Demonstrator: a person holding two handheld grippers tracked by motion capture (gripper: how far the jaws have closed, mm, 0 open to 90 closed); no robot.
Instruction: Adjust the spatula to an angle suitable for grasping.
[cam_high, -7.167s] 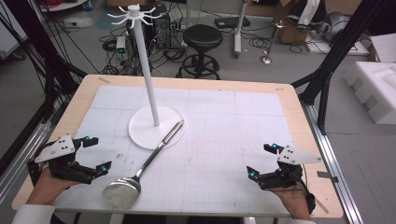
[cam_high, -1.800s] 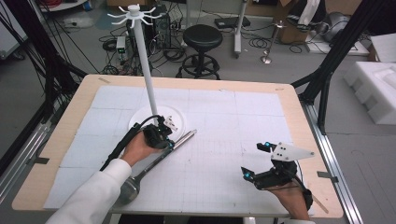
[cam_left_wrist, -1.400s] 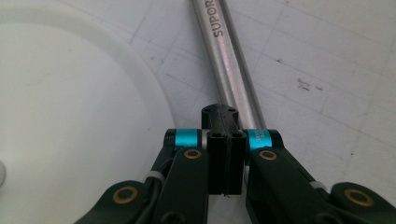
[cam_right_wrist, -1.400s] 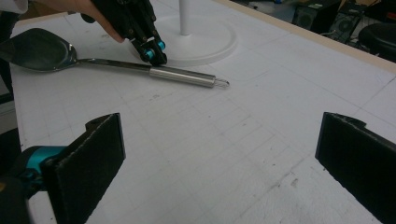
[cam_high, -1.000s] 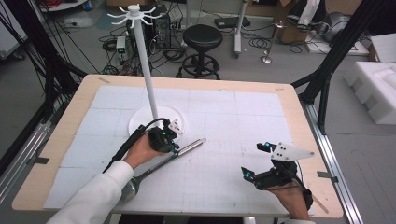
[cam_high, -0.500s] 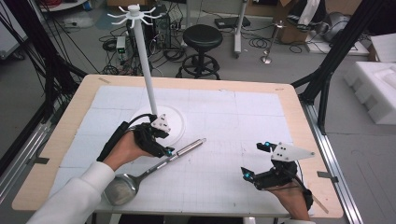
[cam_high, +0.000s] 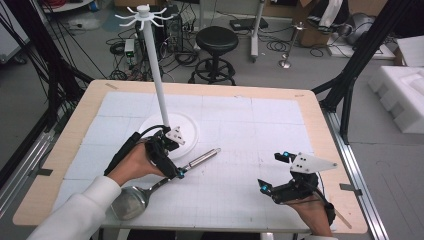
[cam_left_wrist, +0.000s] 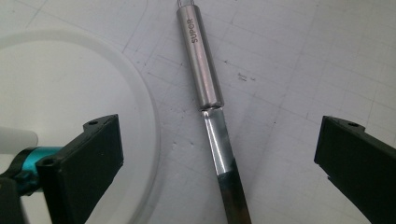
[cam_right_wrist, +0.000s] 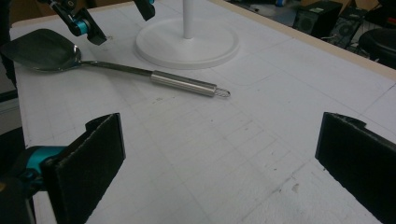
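since the earliest picture the big metal spoon (cam_high: 150, 187) has turned. back then its handle tip lay against the white stand base (cam_high: 187, 127). now the handle points off to the right, away from the base, with a gap between them. the left hand was back at the near left corner of the table (cam_high: 310, 107) and now it is out by the stand. the right hand is in the same spot as before.

the left gripper (cam_high: 172, 157) hangs just over the spoon's handle. its jaws have just been opening and now stand wide apart. in the left gripper view the handle (cam_left_wrist: 205, 93) runs up between the two black jaws, and they do not touch it. one jaw is over the rim of the white base (cam_left_wrist: 149, 140). the spoon lies flat on the table, bowl near the front edge, handle toward the middle.

the right gripper (cam_high: 275, 172) sits near the front right of the table, well apart from the spoon. its jaws are wide apart too, with nothing between them. in the right gripper view the spoon (cam_right_wrist: 116, 63) and the base (cam_right_wrist: 187, 46) lie far ahead.

count: one spoon, one white stand with one pole (cam_high: 155, 65), two grippers, one table.
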